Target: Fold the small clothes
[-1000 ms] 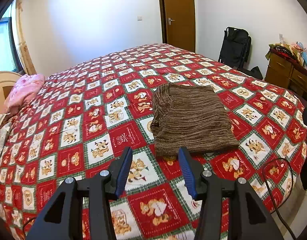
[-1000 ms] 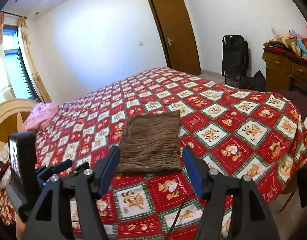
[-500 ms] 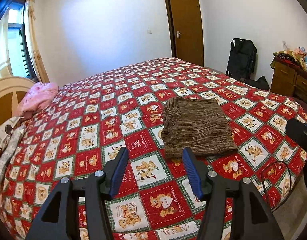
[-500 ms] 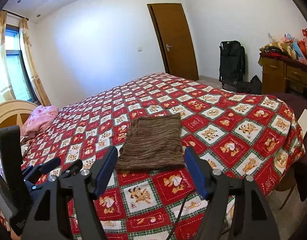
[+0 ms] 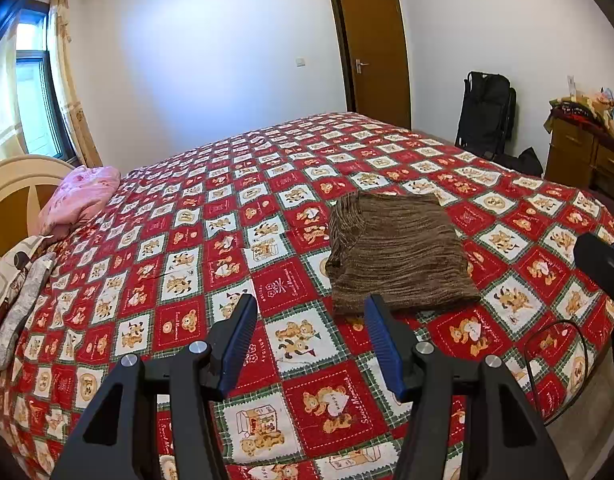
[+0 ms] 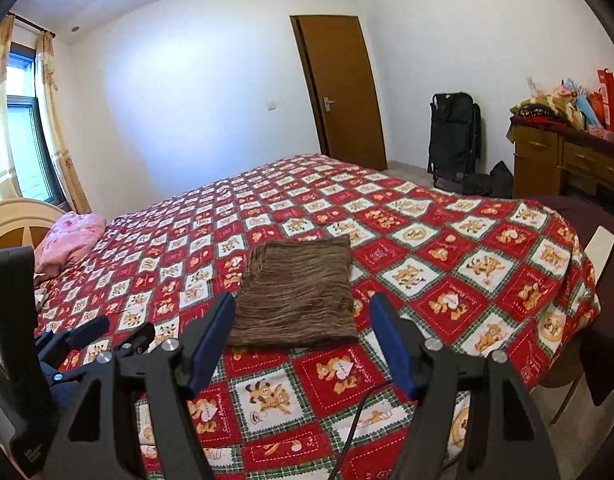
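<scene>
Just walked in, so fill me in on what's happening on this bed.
A person is folding small clothes with a handheld gripper in each hand. A brown knitted garment lies already folded into a neat rectangle on the teddy-bear quilt. Neither gripper is touching it: the left gripper and the right gripper both hang open and empty above the near edge of the bed. A pink bundle sits by the headboard.

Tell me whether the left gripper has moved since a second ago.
Yes. In the left wrist view the left gripper has backed off and risen: the folded brown sweater on the bedspread now looks smaller and farther, and more of the window shows.
</scene>
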{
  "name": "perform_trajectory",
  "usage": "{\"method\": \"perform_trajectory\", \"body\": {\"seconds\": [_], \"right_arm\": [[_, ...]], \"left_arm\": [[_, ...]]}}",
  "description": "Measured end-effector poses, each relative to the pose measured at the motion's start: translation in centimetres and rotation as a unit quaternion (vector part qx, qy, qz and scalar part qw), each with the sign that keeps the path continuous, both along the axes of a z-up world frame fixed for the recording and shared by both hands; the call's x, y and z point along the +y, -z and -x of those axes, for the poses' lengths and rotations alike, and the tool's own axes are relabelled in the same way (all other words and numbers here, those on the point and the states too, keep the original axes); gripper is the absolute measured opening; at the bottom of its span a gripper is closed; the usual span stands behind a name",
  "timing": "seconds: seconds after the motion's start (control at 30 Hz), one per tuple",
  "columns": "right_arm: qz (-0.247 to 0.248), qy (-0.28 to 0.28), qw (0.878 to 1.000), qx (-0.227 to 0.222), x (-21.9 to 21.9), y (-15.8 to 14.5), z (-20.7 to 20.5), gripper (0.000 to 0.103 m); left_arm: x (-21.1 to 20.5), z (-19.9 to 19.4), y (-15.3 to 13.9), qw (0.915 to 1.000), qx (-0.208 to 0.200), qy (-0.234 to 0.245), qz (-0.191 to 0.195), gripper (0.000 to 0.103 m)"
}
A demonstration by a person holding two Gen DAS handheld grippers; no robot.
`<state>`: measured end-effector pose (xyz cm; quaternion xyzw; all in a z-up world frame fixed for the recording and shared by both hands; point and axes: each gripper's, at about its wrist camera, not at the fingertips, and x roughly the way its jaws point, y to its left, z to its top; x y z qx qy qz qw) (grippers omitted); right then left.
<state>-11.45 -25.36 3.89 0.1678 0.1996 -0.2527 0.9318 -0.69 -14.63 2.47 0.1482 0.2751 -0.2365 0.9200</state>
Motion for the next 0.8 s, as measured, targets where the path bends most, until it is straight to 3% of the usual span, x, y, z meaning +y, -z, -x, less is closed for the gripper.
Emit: {"method": "perform_trajectory", "body": {"seconds": [0.8], "right_arm": [[0.008, 0.006, 1.000, -0.009, -0.05, 0.08, 0.25, 0.073]], "left_arm": [[-0.42, 0.14, 0.23, 0.9999, -0.006, -0.009, -0.011, 0.058]]}}
